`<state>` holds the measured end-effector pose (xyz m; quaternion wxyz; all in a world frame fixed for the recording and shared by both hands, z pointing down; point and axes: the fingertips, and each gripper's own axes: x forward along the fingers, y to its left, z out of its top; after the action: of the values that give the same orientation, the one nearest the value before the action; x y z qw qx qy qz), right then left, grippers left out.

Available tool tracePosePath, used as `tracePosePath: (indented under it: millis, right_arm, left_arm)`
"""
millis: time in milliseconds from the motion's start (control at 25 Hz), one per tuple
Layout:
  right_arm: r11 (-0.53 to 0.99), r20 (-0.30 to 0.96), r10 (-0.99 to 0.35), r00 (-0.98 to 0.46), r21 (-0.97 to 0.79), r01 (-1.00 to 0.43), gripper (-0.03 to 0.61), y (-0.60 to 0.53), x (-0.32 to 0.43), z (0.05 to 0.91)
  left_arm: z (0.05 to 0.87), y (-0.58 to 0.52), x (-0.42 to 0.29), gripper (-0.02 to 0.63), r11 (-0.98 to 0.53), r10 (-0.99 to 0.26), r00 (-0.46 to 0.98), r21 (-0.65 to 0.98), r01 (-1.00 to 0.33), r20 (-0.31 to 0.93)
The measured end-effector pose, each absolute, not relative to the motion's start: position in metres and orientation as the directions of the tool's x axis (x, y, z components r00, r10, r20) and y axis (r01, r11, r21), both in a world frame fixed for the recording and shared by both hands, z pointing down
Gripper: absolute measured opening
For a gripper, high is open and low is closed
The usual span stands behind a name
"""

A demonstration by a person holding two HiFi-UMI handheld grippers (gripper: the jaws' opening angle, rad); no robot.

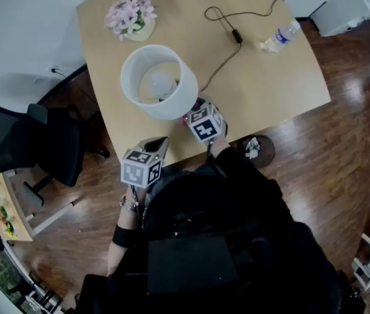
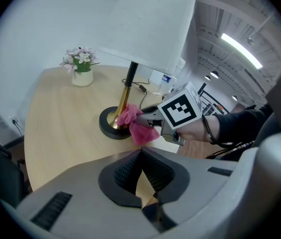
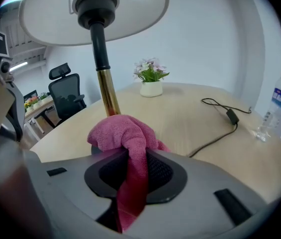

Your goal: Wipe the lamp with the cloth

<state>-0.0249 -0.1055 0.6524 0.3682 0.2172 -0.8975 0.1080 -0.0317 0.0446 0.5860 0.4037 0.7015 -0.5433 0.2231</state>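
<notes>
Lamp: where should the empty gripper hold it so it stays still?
Probably the lamp's brass stem, midway up, from the side facing the left gripper: it stands upright and slim, the shade is too wide, and the pink cloth sits at its foot.

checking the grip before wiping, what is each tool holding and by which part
The right tool pinches the pink cloth at a bunched fold; the left tool holds nothing.

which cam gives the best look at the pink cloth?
Right gripper view: pink cloth fills the centre, clamped in the right tool, at the brass stem. Left gripper view shows it small at the lamp base. Head view: mostly hidden by the lampshade.
</notes>
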Motion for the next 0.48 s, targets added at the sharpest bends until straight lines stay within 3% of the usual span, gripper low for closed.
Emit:
tracePosePath:
  millis: [480]
  right_arm:
    - [0.950,0.677,-0.217,-0.703,-0.018,-0.311,0.089,-0.155,0.008,0.624]
  left_arm:
    - [0.583,0.016,0.025,-0.008,0.111,-0.617,0.182,0.315,-0.943,0.765]
